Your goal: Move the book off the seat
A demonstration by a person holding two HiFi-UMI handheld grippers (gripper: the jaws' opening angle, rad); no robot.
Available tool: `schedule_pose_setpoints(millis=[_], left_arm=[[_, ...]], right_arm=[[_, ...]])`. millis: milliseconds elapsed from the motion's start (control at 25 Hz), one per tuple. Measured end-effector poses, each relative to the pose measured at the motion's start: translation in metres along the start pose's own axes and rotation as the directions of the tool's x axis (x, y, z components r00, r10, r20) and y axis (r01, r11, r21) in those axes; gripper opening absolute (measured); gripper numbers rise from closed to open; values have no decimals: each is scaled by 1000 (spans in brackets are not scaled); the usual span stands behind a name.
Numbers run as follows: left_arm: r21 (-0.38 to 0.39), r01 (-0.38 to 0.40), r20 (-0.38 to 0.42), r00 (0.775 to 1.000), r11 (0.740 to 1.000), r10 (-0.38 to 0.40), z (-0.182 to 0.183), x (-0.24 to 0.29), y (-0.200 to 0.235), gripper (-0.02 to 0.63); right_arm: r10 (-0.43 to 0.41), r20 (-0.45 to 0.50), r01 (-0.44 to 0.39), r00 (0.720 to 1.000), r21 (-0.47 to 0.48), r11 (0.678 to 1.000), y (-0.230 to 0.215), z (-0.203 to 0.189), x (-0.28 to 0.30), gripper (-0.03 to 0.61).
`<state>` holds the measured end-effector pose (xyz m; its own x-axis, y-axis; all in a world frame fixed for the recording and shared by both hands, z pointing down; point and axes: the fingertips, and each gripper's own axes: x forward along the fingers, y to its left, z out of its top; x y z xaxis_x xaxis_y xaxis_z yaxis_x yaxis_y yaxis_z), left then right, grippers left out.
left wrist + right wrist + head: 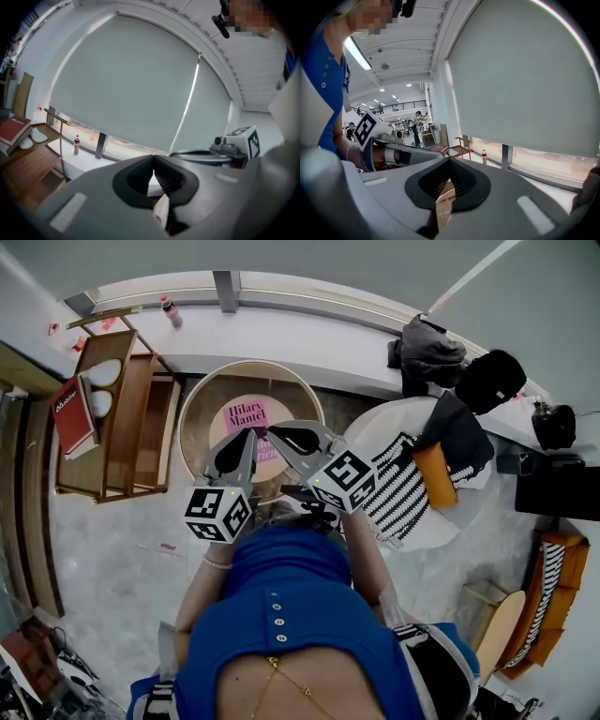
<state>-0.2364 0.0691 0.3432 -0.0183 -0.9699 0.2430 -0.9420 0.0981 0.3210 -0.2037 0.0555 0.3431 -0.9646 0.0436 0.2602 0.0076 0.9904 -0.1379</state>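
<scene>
The book (246,415) lies flat on the round seat (200,397), below both grippers. The left gripper (249,435) and right gripper (275,435) are pressed together, holding nothing. If they go down closed, they may just shove it and it could drop.

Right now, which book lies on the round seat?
The pink book, lying flat inside the round seat; the red book rests on the wooden stand at far left.

Lounge corner, large open hall: armchair (370,437), wooden rack (127,423), roller blind (131,79), strip light (358,54).
</scene>
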Motion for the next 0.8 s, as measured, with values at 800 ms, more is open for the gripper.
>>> schedule_pose_setpoints(millis=[800], left_arm=[[6,11,-4,1000,1000,-11,-1,2,-2,2]], right_arm=[[15,-5,-15,1000,-7,1000,1,3,2,0]])
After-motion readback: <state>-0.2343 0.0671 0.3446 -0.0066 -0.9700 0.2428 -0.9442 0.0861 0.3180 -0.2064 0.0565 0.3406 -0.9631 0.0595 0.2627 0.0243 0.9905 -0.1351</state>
